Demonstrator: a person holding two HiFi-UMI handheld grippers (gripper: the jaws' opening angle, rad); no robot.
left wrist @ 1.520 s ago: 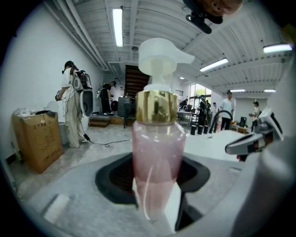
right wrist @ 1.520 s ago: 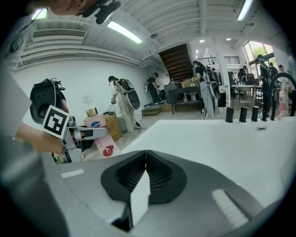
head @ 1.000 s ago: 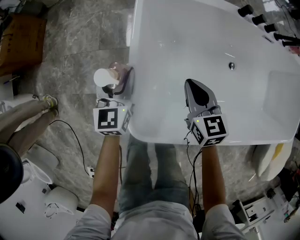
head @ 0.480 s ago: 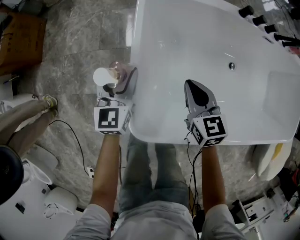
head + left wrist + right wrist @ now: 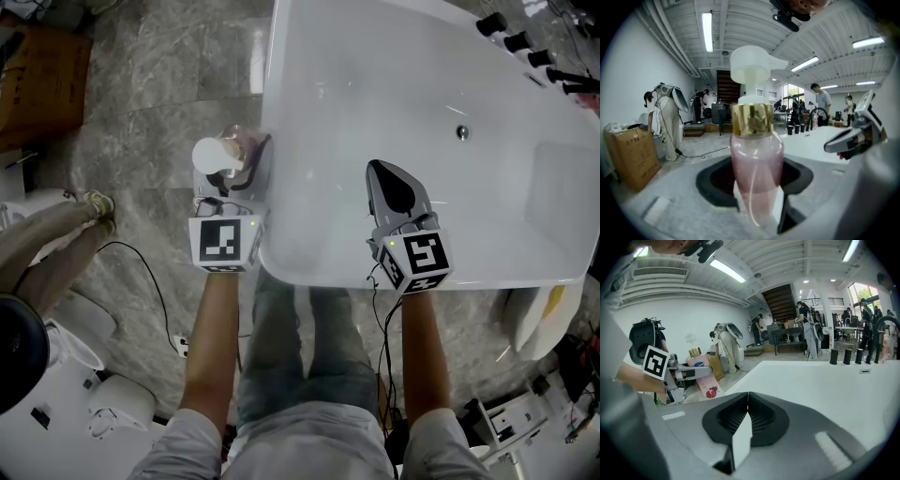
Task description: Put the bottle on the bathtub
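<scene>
A pink pump bottle (image 5: 756, 161) with a gold collar and a white pump head (image 5: 212, 154) stands upright between the jaws of my left gripper (image 5: 236, 166), which is shut on it. It hangs just left of the white bathtub's rim (image 5: 269, 141), over the grey floor. In the right gripper view the same bottle (image 5: 698, 363) shows at the left, held beside the tub's edge (image 5: 754, 369). My right gripper (image 5: 394, 187) hovers over the tub's near side with its jaws shut and nothing between them.
Black taps and small bottles (image 5: 525, 42) line the tub's far right corner, and a drain fitting (image 5: 461, 132) sits inside. A cardboard box (image 5: 42, 80) lies on the stone floor at the left. A person's legs (image 5: 56, 239) and a cable (image 5: 155, 281) are at the left.
My left gripper with the bottle has shifted slightly right, closer to the tub's rim. The right gripper has barely moved.
</scene>
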